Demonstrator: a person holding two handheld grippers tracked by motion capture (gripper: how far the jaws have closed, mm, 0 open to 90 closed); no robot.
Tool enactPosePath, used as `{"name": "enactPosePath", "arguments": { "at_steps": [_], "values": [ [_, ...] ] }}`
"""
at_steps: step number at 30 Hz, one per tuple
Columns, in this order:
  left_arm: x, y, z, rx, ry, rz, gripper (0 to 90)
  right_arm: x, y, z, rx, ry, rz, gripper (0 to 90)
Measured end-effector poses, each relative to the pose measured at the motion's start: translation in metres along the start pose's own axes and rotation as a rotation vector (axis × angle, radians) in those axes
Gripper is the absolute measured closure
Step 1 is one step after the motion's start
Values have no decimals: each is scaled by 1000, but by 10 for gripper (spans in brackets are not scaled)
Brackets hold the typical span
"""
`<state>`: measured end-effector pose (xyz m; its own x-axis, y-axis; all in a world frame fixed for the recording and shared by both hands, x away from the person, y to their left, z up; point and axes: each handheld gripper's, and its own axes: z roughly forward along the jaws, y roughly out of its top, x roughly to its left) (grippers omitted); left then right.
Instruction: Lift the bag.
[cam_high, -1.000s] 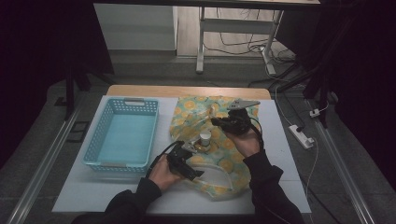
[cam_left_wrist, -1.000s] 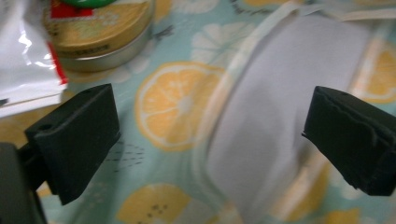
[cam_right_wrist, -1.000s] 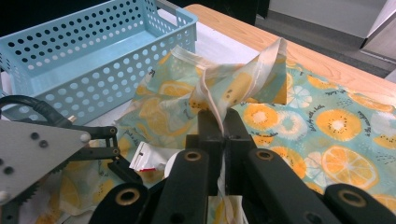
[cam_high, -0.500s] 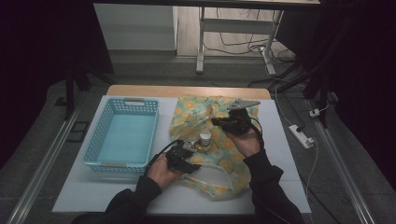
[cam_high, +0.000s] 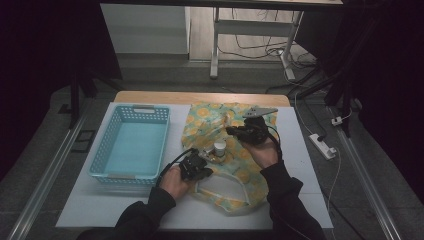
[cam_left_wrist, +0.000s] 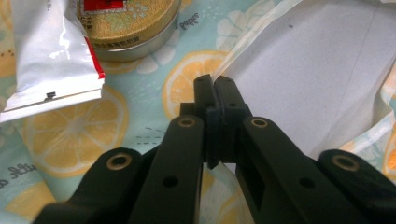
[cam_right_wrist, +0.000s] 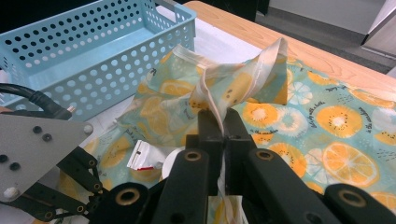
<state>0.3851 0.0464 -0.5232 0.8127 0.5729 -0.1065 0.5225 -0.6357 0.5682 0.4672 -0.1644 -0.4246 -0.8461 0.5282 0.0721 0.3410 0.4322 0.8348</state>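
With both tongs clamped on the lemon-print fabric bag (cam_high: 235, 150) at frame centre, left tongs (cam_left_wrist: 215, 86) just closing on its rim (right tongs (cam_right_wrist: 219, 122) pinching a handle), pull evenly apart.

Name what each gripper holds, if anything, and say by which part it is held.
Both hold the lemon-print bag. The right gripper is shut on its pale handle strap. The left gripper, whose jaws have just been closing, pinches the bag's edge at its mouth.

Dim high view — dark edges, close-ups bright
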Motion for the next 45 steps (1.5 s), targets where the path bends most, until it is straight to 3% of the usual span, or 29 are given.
{"name": "enactPosePath", "arguments": {
  "at_steps": [6,10,17,23,29,45],
  "values": [
    [-1,2,-3,-19,-2,-58,893,-2,0,-2,-3,-2,3,896],
    [0,4,-11,-47,-4,-65,894,-2,1,-3,-8,-2,5,896],
    [-1,5,-23,-113,-3,-29,894,-1,2,-4,-10,1,2,897],
    [2,8,-30,-138,-35,-47,894,-1,3,-5,-15,8,5,897],
    [2,14,-39,-146,-68,-78,894,0,6,-6,-13,12,6,897],
    [3,30,-64,-164,-96,-107,895,0,14,-14,-21,37,8,898]
  ]
}}
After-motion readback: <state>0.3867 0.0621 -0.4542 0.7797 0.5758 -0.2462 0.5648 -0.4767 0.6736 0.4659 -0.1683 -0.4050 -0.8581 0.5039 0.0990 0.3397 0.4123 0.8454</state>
